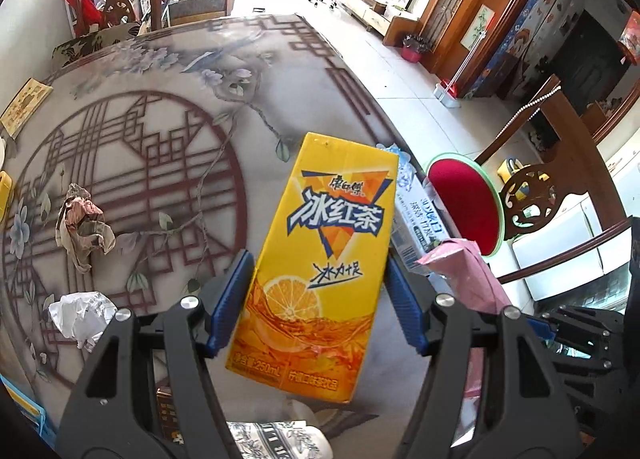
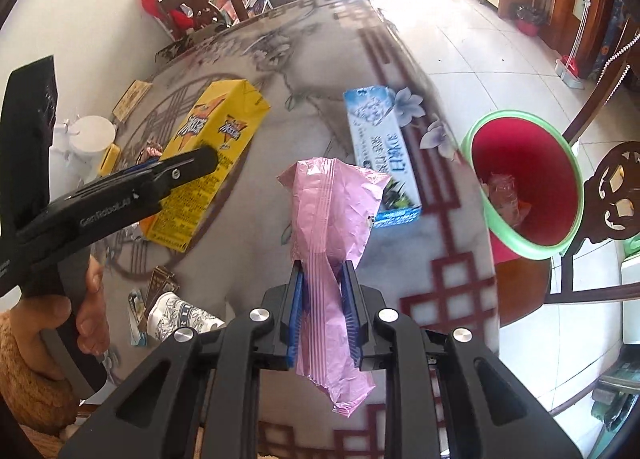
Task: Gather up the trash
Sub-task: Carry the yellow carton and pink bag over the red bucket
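Note:
My left gripper (image 1: 318, 271) is shut on a yellow iced-tea carton (image 1: 328, 243), its blue pads pressing on both sides, and holds it above the patterned table (image 1: 160, 99). The right wrist view shows the same carton (image 2: 216, 139) tilted in that gripper (image 2: 200, 163). My right gripper (image 2: 323, 271) is shut on a crumpled pink wrapper (image 2: 328, 211), which sticks out above and below the pads. A red bin with a green rim (image 2: 532, 155) stands off the table's right edge, with some trash inside.
A blue-and-white toothpaste box (image 2: 380, 139) lies near the right edge of the table. Brown crumpled paper (image 1: 82, 223) and white crumpled paper (image 1: 80, 315) lie at the left. A printed paper cup (image 2: 180, 315) lies near the front. A wooden chair (image 1: 532, 195) stands beside the bin.

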`<state>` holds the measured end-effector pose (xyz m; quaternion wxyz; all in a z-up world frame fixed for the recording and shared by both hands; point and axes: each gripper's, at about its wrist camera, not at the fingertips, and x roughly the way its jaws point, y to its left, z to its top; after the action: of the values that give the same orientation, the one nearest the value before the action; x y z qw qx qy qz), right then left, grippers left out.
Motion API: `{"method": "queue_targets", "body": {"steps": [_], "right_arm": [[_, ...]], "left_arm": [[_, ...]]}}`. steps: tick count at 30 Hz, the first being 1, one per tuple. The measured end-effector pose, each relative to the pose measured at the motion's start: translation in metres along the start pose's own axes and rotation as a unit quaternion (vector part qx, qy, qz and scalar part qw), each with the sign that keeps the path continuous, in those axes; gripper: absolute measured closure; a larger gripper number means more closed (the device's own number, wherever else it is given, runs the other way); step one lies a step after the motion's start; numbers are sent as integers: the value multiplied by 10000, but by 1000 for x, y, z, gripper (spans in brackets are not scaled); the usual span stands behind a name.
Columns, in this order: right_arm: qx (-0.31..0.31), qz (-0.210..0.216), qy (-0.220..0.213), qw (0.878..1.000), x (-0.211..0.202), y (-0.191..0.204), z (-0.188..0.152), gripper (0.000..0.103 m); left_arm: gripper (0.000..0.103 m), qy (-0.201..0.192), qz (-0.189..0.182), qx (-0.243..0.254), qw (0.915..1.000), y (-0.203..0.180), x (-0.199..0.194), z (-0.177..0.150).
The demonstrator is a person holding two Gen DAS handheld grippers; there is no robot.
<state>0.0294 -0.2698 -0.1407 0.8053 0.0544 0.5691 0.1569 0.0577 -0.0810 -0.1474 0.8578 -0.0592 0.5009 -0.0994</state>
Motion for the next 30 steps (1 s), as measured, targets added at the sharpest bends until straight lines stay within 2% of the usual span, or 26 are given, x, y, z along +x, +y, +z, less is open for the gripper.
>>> {"method": "queue_targets", "body": {"steps": [16, 19, 23, 26, 30], "right_arm": [[146, 193, -111, 9996, -12, -58, 21, 84], [171, 246, -122, 9995, -14, -69, 23, 83], [202, 303, -135, 9992, -17, -81, 26, 82], [250, 357, -110, 9990, -15, -89, 27, 82], [231, 430, -57, 9988, -13, -92, 27, 82]], "left_arm": [[42, 52, 122, 48, 9999, -44, 13, 16], [43, 261, 270, 80, 9993, -47, 25, 14], [45, 749, 444, -163, 9961, -35, 50, 2], [45, 1043, 584, -153, 9927, -33, 65, -7], [45, 1236, 671, -206, 9898, -30, 78, -18]]}}
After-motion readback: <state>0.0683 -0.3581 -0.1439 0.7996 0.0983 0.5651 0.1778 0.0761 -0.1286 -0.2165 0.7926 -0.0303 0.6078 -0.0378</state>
